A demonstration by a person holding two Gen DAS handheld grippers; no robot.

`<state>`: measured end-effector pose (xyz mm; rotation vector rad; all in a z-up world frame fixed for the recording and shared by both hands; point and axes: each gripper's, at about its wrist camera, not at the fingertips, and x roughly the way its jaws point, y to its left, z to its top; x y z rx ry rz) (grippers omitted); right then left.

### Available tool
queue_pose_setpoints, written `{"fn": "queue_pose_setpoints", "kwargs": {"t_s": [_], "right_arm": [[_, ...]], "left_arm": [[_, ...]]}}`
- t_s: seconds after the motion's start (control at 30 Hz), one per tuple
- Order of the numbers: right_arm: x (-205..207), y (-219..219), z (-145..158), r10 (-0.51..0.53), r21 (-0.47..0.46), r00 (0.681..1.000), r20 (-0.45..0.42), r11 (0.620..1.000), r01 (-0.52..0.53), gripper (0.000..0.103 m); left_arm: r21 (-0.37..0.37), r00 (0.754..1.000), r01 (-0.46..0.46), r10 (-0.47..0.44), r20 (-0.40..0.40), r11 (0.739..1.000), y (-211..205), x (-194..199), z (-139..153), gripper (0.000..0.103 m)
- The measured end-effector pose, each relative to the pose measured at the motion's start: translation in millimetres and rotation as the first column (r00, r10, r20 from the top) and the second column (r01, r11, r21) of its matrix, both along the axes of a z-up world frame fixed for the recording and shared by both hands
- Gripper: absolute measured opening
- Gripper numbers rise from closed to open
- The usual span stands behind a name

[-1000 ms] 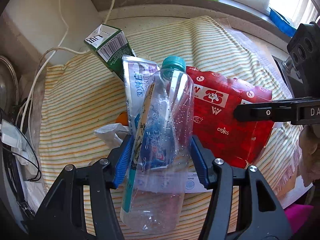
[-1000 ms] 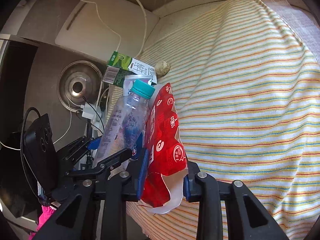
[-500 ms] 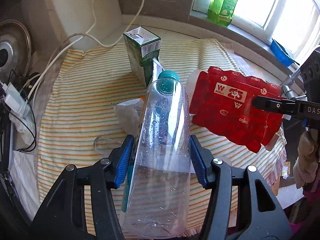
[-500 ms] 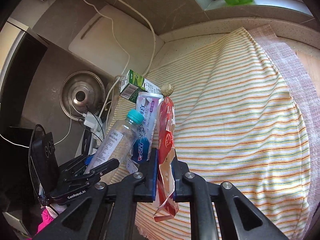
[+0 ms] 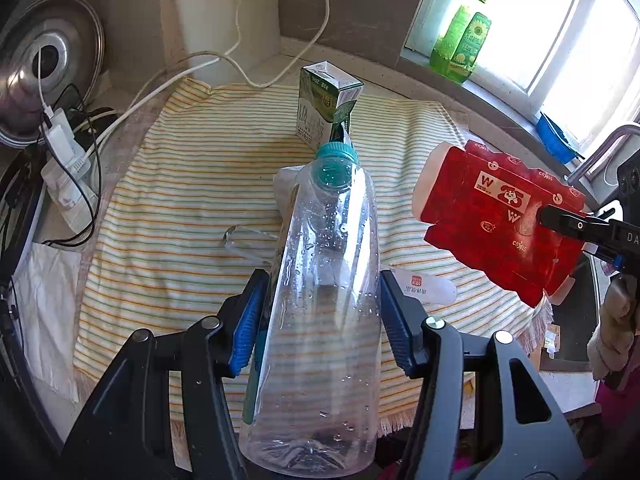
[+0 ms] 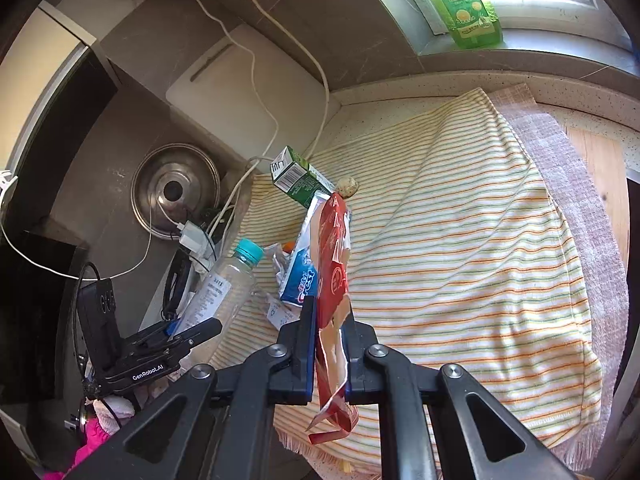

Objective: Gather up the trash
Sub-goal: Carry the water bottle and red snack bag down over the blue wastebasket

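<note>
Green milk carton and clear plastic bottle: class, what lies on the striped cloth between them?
In the right wrist view, a toothpaste tube and crumpled white wrapper lie between the green milk carton and the clear plastic bottle held by the left claw.

Striped cloth (image 5: 180, 184) over speckled counter (image 6: 400, 92), grey tiled wall (image 5: 352, 4), sunlit window (image 5: 560, 24), possibly 1 sink tap (image 5: 600, 148).

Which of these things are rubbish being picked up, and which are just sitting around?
Rubbish:
clear bottle, held by left gripper
red wrapper, held by right gripper
green carton
toothpaste tube

Just sitting around:
striped cloth
green soap bottle
metal lid
</note>
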<state>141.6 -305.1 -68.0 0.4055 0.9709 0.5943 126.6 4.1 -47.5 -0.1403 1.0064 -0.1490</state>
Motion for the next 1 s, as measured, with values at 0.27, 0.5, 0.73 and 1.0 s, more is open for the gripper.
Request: {"fn": "queue_pose_setpoints", "kwargs": {"t_s": [0.27, 0.5, 0.73, 1.0], "right_arm": [[-32, 4, 2, 0.023, 0.029, 1.000, -0.020, 0.999, -0.023, 0.007], [-60, 17, 5, 0.066, 0.032, 0.998, -0.024, 0.997, -0.065, 0.007], [-91, 38, -2, 0.128, 0.032, 0.991, -0.050, 0.991, -0.127, 0.007], [-125, 63, -18, 0.187, 0.007, 0.979, -0.087, 0.982, -0.187, 0.007]], "left_arm": [[-0.015, 0.999, -0.035, 0.035, 0.008, 0.999, 15, -37, 1, 0.056], [-0.027, 0.999, -0.053, 0.053, 0.002, 0.998, 25, -74, -4, 0.056], [-0.033, 0.997, -0.070, 0.070, -0.017, 0.997, 34, -113, -13, 0.056], [-0.048, 0.995, -0.083, 0.080, -0.064, 0.995, 43, -155, -36, 0.056]]}}
